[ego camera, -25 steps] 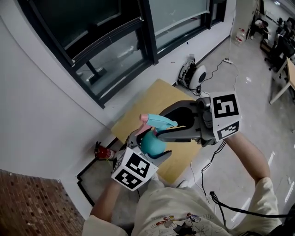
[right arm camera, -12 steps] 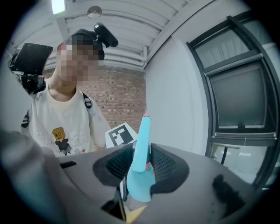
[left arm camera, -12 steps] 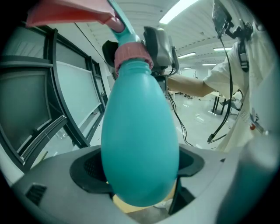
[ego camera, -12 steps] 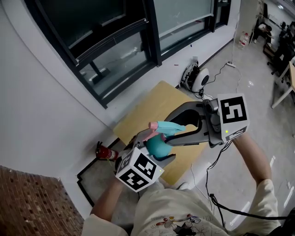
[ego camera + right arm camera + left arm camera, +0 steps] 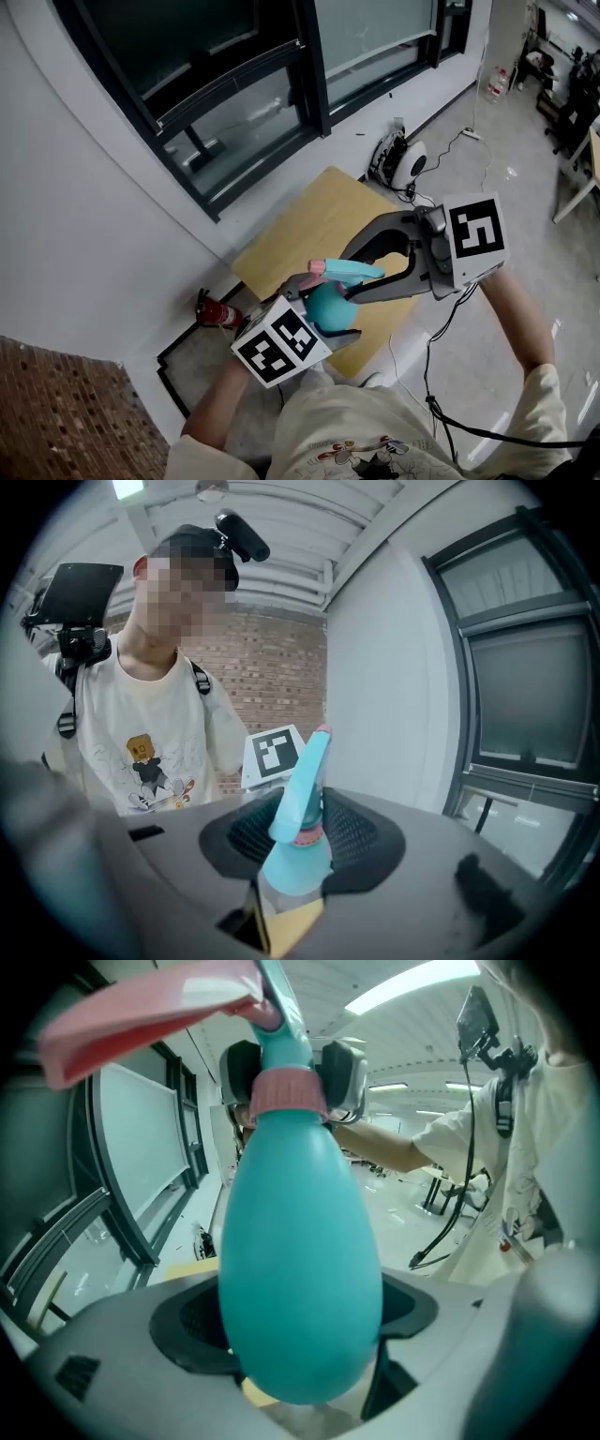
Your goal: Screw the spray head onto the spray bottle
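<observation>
Clamping teal spray bottle [image 5: 300, 1269] round belly w/ L gripper [image 5: 323, 317], jaws tight on it, holding it midair above yellow table [image 5: 295, 225]. Pinching spray head [image 5: 345, 271], sitting on bottle neck w/ pink collar [image 5: 289, 1091] at joint, at base w/ R gripper [image 5: 356, 278]; jaws narrow, pads [image 5: 366, 841] pressing both sides.

Left tool [image 5: 323, 325] grips teal spray bottle [image 5: 330, 307] by belly, raised over yellow worktop [image 5: 295, 234]. Right tool [image 5: 362, 279] clamps spray head [image 5: 351, 272] atop bottle, pink end pointing left. Red canister [image 5: 217, 312] on floor beside worktop, below window [image 5: 234, 103].
</observation>
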`<state>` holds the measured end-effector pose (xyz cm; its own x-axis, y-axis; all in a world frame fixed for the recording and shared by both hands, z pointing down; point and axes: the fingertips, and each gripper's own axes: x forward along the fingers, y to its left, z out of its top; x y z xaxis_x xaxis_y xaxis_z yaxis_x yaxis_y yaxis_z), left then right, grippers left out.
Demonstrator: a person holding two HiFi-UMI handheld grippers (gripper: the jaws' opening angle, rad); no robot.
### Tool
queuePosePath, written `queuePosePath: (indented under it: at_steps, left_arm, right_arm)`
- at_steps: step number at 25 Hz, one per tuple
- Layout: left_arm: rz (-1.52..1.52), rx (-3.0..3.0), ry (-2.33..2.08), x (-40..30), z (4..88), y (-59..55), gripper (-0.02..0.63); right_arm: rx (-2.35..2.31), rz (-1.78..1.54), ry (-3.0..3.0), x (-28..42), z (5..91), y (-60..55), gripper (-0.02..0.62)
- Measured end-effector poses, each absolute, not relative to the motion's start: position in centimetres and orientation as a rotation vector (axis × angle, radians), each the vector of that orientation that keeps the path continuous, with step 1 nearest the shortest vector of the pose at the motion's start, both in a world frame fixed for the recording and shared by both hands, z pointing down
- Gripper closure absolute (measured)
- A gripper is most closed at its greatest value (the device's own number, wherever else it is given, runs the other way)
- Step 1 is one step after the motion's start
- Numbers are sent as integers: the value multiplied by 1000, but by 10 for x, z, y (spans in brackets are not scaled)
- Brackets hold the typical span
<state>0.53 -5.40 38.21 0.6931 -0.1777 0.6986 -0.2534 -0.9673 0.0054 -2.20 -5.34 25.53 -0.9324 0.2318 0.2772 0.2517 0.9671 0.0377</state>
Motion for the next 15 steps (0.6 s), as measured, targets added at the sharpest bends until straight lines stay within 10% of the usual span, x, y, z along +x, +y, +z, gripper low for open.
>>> queuePosePath:
  at_steps: [15]
  left_arm:
    - [896, 2649, -1497, -21, 373, -147, 178]
  right_arm:
    - [560, 20, -2903, -37, 253, -117, 466]
